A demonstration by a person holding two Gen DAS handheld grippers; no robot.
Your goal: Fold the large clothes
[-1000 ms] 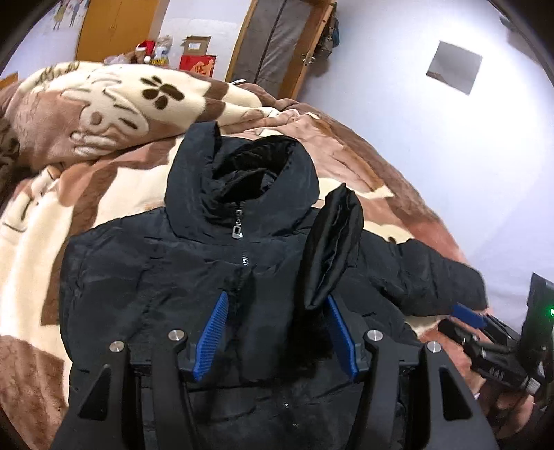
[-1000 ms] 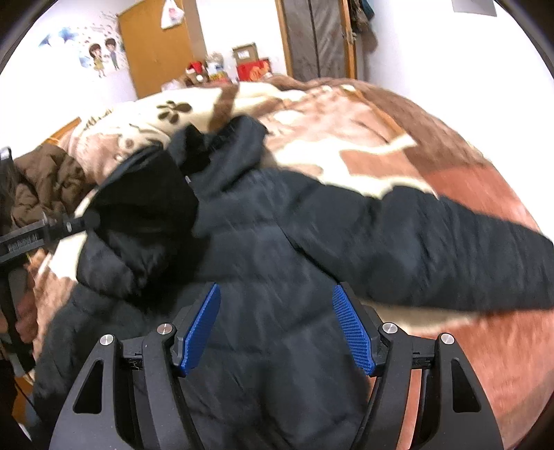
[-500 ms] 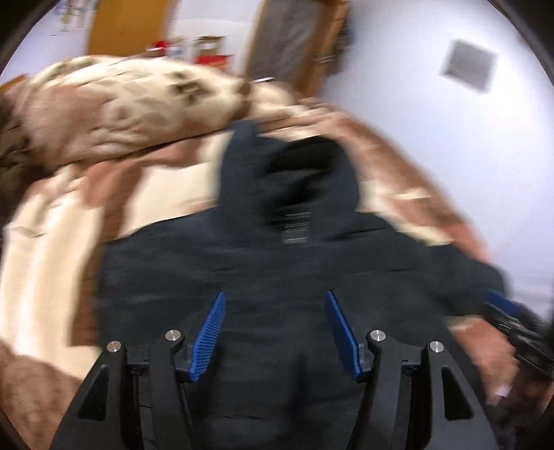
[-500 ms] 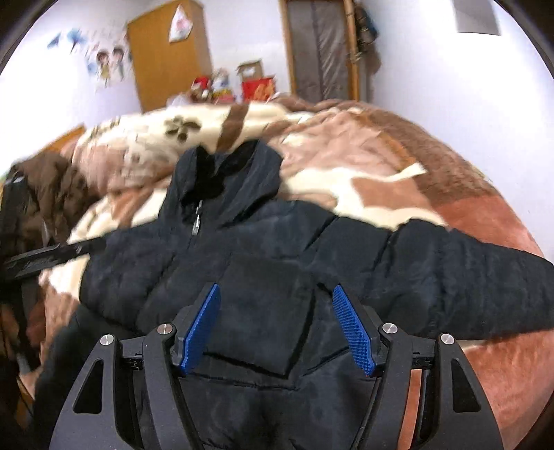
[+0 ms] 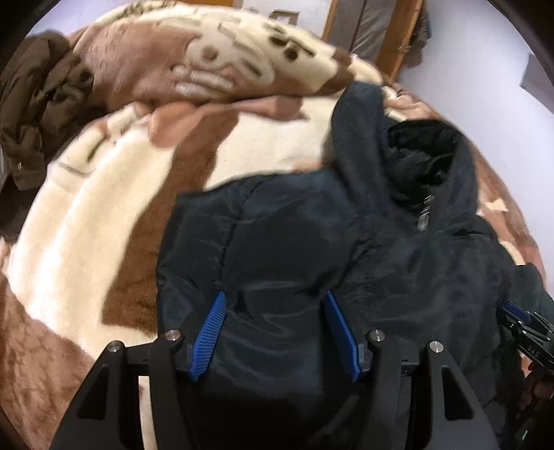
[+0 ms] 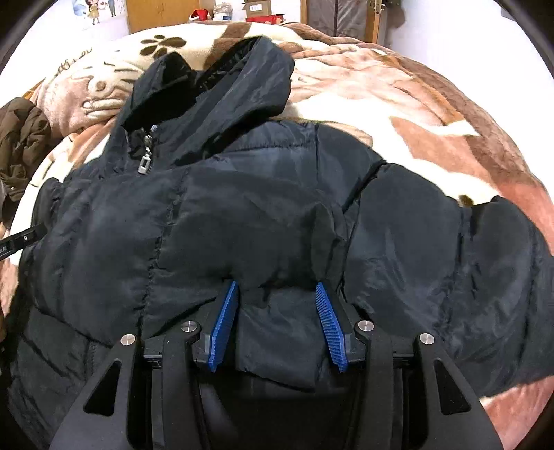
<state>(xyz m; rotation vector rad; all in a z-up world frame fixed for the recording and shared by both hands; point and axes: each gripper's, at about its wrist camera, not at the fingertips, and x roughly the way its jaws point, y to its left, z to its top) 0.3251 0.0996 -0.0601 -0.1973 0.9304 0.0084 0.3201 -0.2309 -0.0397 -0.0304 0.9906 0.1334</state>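
Observation:
A black hooded puffer jacket (image 5: 398,249) (image 6: 242,207) lies front up on a brown and cream blanket, zipped, hood toward the far side. One sleeve is folded across its chest, with the cuff near my right gripper. The other sleeve (image 6: 467,270) stretches out to the right. My left gripper (image 5: 275,332) is open, low over the jacket's left shoulder area. My right gripper (image 6: 277,325) is open, with the folded sleeve's cuff between its blue pads; it also shows at the right edge of the left wrist view (image 5: 523,329).
The blanket (image 5: 86,214) (image 6: 398,104) covers the whole bed. A brown garment (image 5: 38,104) (image 6: 20,145) lies bunched at the left edge. A white wall runs along the right. Boxes (image 6: 259,10) and a wooden wardrobe stand at the far end.
The left gripper let the sleeve drop onto the chest and swung left over the shoulder. The right gripper moved in close to the folded sleeve's cuff.

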